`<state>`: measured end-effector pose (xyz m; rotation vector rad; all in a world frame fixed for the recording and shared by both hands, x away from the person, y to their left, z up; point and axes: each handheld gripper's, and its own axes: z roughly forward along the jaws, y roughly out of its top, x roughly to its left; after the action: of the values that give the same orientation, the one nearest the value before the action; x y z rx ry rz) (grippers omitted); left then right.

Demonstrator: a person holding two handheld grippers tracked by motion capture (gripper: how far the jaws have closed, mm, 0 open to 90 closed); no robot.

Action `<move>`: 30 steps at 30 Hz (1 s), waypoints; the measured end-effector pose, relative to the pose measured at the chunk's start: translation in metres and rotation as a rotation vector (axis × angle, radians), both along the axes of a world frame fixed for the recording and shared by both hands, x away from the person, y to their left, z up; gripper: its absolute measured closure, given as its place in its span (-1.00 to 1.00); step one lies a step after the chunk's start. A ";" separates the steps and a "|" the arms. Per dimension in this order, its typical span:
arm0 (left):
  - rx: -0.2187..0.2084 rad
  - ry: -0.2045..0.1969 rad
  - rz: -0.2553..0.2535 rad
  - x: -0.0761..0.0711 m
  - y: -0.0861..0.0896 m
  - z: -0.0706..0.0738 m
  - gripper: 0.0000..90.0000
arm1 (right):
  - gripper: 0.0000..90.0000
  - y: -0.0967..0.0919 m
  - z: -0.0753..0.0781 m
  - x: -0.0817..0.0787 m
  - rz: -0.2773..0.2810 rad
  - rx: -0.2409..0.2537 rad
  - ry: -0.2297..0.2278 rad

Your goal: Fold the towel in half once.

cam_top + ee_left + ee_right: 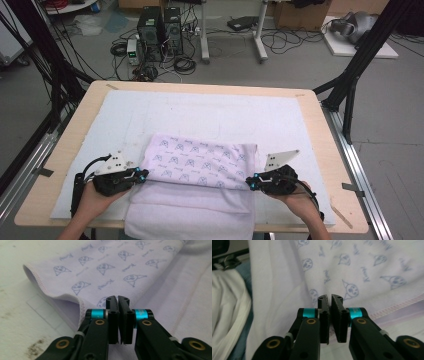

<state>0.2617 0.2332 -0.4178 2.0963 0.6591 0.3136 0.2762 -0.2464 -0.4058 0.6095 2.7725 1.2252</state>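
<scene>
1. Towel [200, 162]: it lies on the near half of the surface [320, 130], over a white mat [200, 115]. Its printed upper layer is folded back across the middle, and a plain white part runs toward the person and hangs over the near edge.
2. Handling, as I judge it: soft terry cloth, light, limp and not fragile. It will sag and drag rather than hold a shape, so it wants lifting at two points at once. The hemmed edges and corners give the firmest bite.
3. Left hand-held gripper [141, 174] sits at the left end of the fold. In the left gripper view its jaws stand almost together, with only a thin slit between them. Whether cloth is pinched in that slit I cannot tell.
4. Right hand-held gripper [252, 182] sits at the right end of the fold. Its jaws are likewise nearly shut, and the stitched hem runs just beside them in the right gripper view. A grip on the cloth cannot be confirmed there either.
5. Where to hold: the two ends of the folded edge, near the hems, look best.
6. Room: the far half of the mat is bare, so there is space to carry the fold forward. The wood margins at left and right are narrow, and the overhang at the near edge could pull the towel off if it is released.
</scene>
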 end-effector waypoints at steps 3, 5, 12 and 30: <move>-0.033 0.005 0.033 0.010 0.001 0.006 0.42 | 0.61 -0.004 0.004 0.007 -0.047 0.036 -0.015; -0.048 -0.016 0.047 0.020 0.000 0.012 0.38 | 0.49 -0.007 0.011 0.019 -0.097 0.057 -0.056; -0.029 -0.035 0.198 0.089 -0.013 0.010 0.26 | 0.07 -0.003 0.016 0.081 -0.258 -0.017 -0.120; -0.002 0.081 0.257 0.153 -0.018 -0.020 0.92 | 0.83 0.003 -0.031 0.138 -0.153 -0.025 0.052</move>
<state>0.4143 0.2157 -0.4378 2.0322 0.9800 0.3721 0.4139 -0.2434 -0.4366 0.8455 2.7178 1.1577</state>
